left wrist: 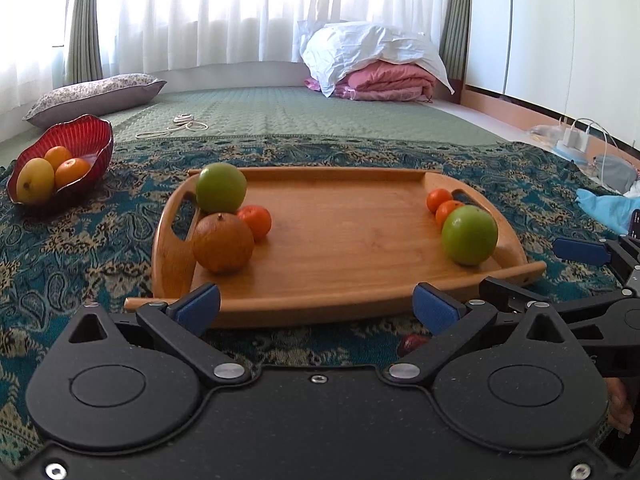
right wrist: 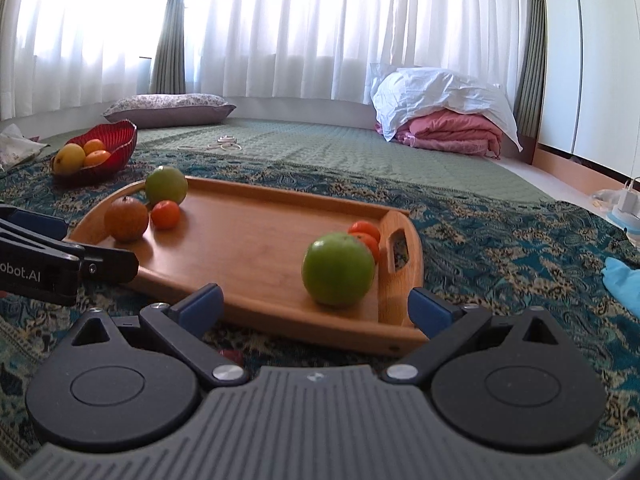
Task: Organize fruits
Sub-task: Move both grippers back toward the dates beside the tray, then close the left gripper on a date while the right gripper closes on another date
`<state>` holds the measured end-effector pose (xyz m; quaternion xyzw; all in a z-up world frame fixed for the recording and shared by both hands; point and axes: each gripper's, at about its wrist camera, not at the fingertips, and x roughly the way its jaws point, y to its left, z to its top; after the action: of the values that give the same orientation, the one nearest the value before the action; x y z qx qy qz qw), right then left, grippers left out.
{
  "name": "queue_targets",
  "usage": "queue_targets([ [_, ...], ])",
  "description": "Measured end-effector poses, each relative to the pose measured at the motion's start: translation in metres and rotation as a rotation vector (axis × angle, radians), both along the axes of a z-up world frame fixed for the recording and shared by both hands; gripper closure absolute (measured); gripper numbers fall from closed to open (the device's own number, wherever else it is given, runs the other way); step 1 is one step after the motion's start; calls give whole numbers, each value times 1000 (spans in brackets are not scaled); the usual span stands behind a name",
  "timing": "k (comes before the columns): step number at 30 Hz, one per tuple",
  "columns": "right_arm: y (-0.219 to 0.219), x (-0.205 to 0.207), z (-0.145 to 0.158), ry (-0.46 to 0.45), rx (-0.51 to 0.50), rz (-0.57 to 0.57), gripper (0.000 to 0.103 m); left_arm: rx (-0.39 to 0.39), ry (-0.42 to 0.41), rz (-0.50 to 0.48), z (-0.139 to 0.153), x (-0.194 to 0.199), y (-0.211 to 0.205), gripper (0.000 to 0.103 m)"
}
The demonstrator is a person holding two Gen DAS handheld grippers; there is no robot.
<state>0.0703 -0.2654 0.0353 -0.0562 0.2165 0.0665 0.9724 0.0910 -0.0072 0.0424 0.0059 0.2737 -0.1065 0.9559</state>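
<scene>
A wooden tray lies on a patterned cloth. On its left end sit a green apple, a brown round fruit and a small tangerine. Its right end holds another green apple with two small tangerines behind it. A red bowl at the far left contains a yellow fruit and two oranges. My left gripper stands open before the tray's near edge. My right gripper is open, near the right-hand apple.
A small dark red object lies on the cloth just under the grippers. Beyond the cloth are a green mat, a pillow, folded pink bedding and a cord. A charger and blue cloth lie at the right.
</scene>
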Motion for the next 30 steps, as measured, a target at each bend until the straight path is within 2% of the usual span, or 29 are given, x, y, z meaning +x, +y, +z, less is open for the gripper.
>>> queue_targets([
  [7,10,-7,-12,15,-113,61,0,34,34,-45,-12,-3,-10,0],
  [13,18,-11,-18,26,-140,106,0,28,67,-75,-20,-1,-18,2],
  [24,18,-6,-22,68,-125,131,0,-15,120,-106,-28,5,-24,15],
  [30,19,-4,-24,102,-105,141,5,-27,121,-136,-28,4,-29,26],
])
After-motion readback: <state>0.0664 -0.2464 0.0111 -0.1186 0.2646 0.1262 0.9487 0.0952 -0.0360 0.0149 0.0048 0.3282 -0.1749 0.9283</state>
